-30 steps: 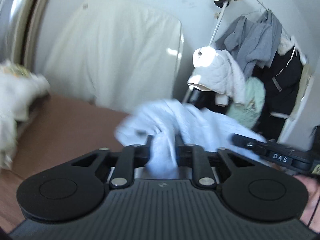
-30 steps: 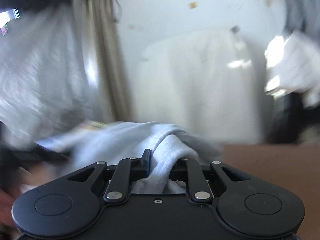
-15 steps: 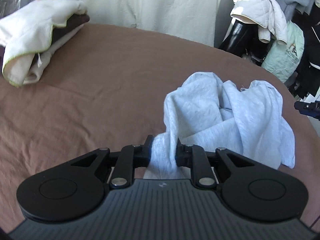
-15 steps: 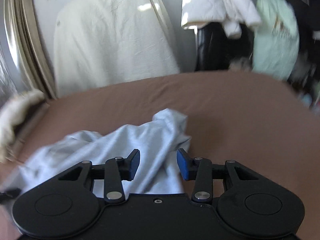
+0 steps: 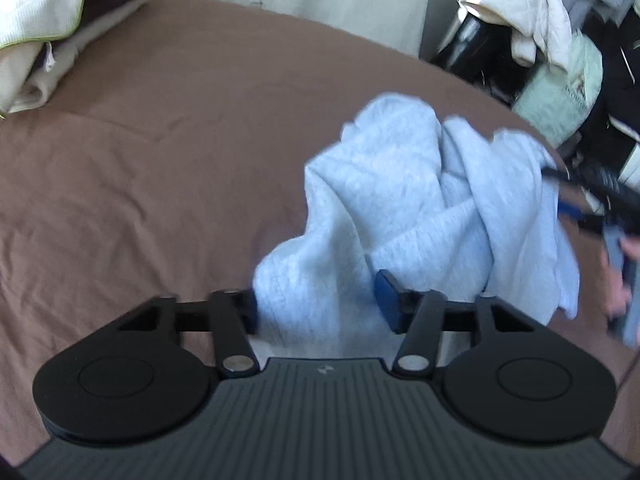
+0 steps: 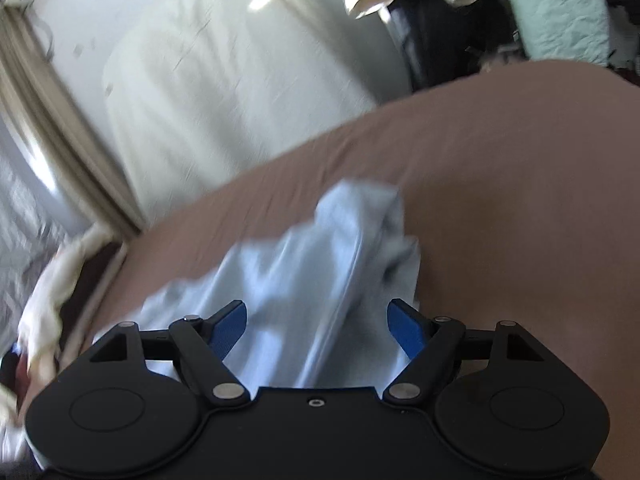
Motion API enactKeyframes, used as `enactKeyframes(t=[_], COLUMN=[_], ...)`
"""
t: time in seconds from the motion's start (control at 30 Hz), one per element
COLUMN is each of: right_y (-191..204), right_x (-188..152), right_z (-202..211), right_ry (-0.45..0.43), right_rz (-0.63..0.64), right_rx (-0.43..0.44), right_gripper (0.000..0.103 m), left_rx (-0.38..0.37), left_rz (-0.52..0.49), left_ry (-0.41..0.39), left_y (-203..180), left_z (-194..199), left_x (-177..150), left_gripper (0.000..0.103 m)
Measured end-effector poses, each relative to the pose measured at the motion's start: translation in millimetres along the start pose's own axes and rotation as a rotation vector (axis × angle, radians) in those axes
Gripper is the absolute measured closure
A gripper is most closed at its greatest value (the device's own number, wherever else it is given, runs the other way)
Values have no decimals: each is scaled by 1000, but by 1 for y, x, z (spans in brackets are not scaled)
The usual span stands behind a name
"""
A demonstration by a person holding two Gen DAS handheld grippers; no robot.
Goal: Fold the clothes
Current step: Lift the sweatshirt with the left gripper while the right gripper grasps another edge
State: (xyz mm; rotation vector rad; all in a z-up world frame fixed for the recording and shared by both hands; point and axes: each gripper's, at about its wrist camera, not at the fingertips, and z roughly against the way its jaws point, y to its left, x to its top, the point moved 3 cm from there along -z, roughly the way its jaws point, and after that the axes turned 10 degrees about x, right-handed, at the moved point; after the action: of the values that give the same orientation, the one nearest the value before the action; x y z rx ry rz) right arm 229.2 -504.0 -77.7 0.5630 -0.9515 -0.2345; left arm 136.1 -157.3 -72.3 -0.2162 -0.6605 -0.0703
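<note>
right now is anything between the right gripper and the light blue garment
Nothing visible. The right gripper, whose jaws have just been opening, sits directly over the light blue garment on the brown bed cover, with cloth lying loose between them.

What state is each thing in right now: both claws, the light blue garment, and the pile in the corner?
Left claw: open, cloth between its pads.
Right claw: open, jaws have just been opening, cloth loose between them.
Light blue garment: crumpled, unfolded, on the brown sheet.
Cream clothes pile: folded, stacked.
</note>
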Motion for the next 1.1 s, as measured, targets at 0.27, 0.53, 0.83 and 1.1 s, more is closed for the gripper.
enactKeyframes(t=[0.27, 0.53, 0.83, 1.1], right_y=[32, 135, 154, -14], right_x=[41, 165, 107, -90], right_z=[-18, 16, 194, 152], right_ry=[123, -198, -656, -139], right_rz=[286, 688, 443, 55], right_rx=[-48, -318, -244, -418], right_gripper=[92, 96, 96, 95], left_rx=[130, 328, 144, 81], left_rz=[-139, -139, -43, 64], left_ry=[-172, -637, -701, -15], left_y=[-22, -38, -1, 33], left_z=[23, 143, 245, 48], left_x=[39, 202, 146, -7], left_gripper=[97, 98, 97, 97])
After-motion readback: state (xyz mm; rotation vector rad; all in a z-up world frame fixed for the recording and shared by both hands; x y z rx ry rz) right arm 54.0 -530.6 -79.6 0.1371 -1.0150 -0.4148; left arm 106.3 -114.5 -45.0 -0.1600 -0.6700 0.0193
